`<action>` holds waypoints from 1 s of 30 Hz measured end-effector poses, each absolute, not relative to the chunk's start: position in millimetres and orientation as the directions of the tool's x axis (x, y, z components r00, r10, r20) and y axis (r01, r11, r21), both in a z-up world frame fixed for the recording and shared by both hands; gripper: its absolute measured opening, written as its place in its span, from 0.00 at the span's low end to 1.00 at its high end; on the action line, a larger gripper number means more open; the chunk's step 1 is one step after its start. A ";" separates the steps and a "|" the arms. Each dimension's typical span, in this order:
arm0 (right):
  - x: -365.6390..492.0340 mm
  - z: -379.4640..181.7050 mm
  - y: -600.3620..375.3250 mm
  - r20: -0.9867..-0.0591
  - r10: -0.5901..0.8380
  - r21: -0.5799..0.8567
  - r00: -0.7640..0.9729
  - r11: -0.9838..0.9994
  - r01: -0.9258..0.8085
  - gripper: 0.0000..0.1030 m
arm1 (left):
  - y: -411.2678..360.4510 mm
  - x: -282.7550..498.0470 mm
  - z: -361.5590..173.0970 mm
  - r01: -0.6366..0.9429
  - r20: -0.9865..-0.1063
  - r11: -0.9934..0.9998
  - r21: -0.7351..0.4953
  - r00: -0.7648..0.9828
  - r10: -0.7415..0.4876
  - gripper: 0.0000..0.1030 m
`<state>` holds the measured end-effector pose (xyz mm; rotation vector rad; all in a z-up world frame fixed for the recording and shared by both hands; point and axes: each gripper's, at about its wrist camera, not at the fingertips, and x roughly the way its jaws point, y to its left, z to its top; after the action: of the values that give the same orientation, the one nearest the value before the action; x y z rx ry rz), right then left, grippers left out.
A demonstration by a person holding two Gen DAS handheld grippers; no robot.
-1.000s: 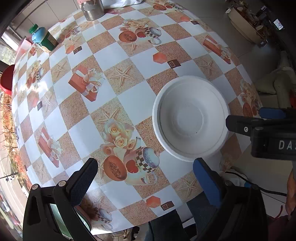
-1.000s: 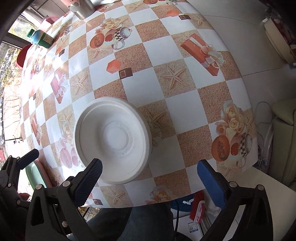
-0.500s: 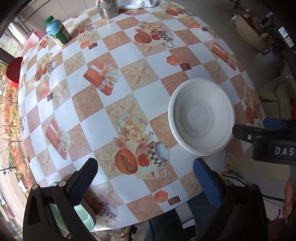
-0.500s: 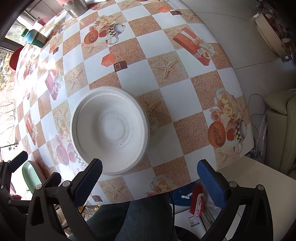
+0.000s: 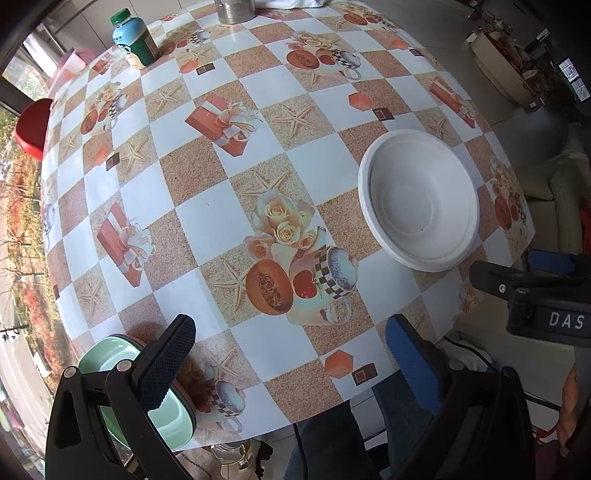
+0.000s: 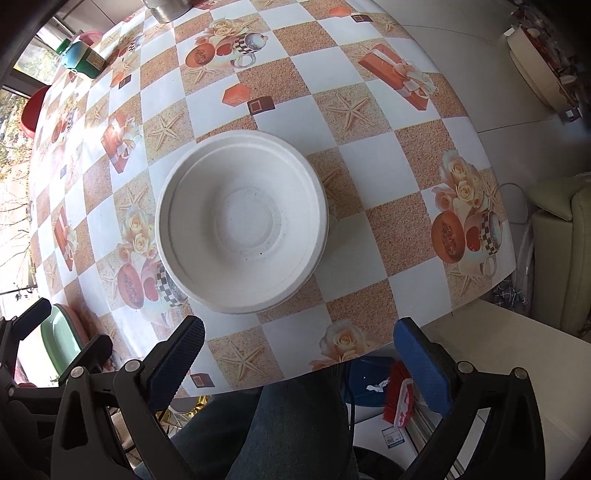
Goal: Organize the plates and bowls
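Observation:
A white bowl (image 5: 419,199) (image 6: 242,227) sits nested on a white plate on the patterned table, near the front edge. A green bowl (image 5: 136,384) (image 6: 61,341) rests on a pink plate at the table's front left corner. My left gripper (image 5: 290,354) is open above the front edge, its left finger over the green bowl, nothing between its fingers. My right gripper (image 6: 299,354) is open just in front of the white bowl and holds nothing. In the left wrist view the right gripper's body (image 5: 543,295) shows at the right edge.
A green-capped bottle (image 5: 135,40) and a metal cup (image 5: 234,9) stand at the table's far side. A red stool (image 5: 33,127) is beyond the left edge. A person's legs (image 6: 288,424) are below the front edge. A sofa (image 6: 561,251) stands at right.
Both grippers have pulled back and up from the table, so more of it shows. The green bowl has come into view at the front left. The white bowl has not moved.

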<state>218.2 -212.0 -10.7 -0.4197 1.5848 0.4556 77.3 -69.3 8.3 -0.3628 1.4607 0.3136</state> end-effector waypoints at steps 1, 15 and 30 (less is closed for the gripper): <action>215.7 -11.2 -214.5 -0.998 0.004 0.037 -0.065 0.854 -0.519 1.00 | -70.7 76.7 8.4 -0.416 -0.996 0.908 -0.051 0.088 -0.015 1.00; 217.8 -3.0 -205.9 -0.999 -0.018 0.010 -0.043 0.822 -0.569 1.00 | -60.2 86.3 14.9 -0.484 -0.994 0.873 -0.061 0.109 -0.009 1.00; 284.7 -13.0 -229.0 -0.997 -0.036 0.015 -0.074 0.801 -0.599 1.00 | -76.9 136.0 -1.0 -0.578 -0.999 0.816 -0.025 0.047 0.003 1.00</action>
<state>284.7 -229.0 -13.0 -0.5177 1.5935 0.5000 136.0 -76.9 -1.0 -0.4891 1.4701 0.4706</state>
